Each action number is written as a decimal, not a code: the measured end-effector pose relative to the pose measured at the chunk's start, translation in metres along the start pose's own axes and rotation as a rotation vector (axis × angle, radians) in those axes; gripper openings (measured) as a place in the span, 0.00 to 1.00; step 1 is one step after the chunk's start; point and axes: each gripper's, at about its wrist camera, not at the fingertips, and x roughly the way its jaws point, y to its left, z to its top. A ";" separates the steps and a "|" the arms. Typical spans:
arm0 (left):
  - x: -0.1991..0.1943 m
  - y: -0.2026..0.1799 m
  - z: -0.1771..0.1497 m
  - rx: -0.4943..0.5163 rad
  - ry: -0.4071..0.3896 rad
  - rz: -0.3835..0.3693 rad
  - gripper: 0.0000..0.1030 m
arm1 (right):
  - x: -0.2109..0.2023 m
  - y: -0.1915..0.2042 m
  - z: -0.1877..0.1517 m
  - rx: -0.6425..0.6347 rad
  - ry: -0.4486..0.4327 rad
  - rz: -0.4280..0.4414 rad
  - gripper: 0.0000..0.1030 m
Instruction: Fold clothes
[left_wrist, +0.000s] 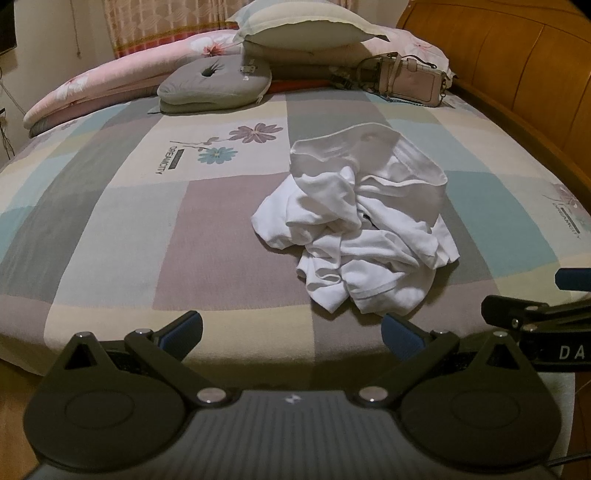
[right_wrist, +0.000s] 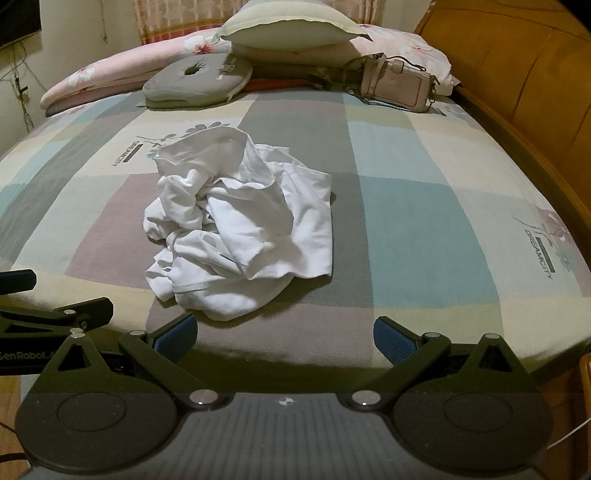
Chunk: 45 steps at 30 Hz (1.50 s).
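A crumpled white garment (left_wrist: 358, 229) lies in a loose heap on the bed (left_wrist: 110, 221), on the patchwork sheet of grey, teal, cream and mauve squares, nearer the foot edge than the pillows. The left tool (left_wrist: 291, 332) hovers at the foot edge of the bed, its blue-padded fingers (left_wrist: 181, 328) spread wide apart and holding nothing; the heap sits just beyond and slightly to its right. The right tool (right_wrist: 284, 334) is level with it, fingers likewise apart and empty, with the garment ahead and to its left. At the head of the bed: a grey cushion (left_wrist: 214, 85), stacked pillows (left_wrist: 303, 29), a pink floral quilt (left_wrist: 110, 77) and a pale handbag (left_wrist: 413, 81). A wooden headboard (left_wrist: 517, 55) stands at right.
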 end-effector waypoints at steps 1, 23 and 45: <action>0.000 0.000 0.000 0.000 0.000 0.000 0.99 | 0.000 0.000 0.000 -0.001 0.001 0.000 1.00; 0.000 -0.004 0.004 0.021 0.008 -0.034 0.99 | -0.002 -0.003 0.003 0.007 -0.003 0.017 1.00; 0.002 -0.005 0.011 0.085 -0.012 -0.111 0.99 | -0.009 -0.005 0.006 -0.009 -0.071 0.091 1.00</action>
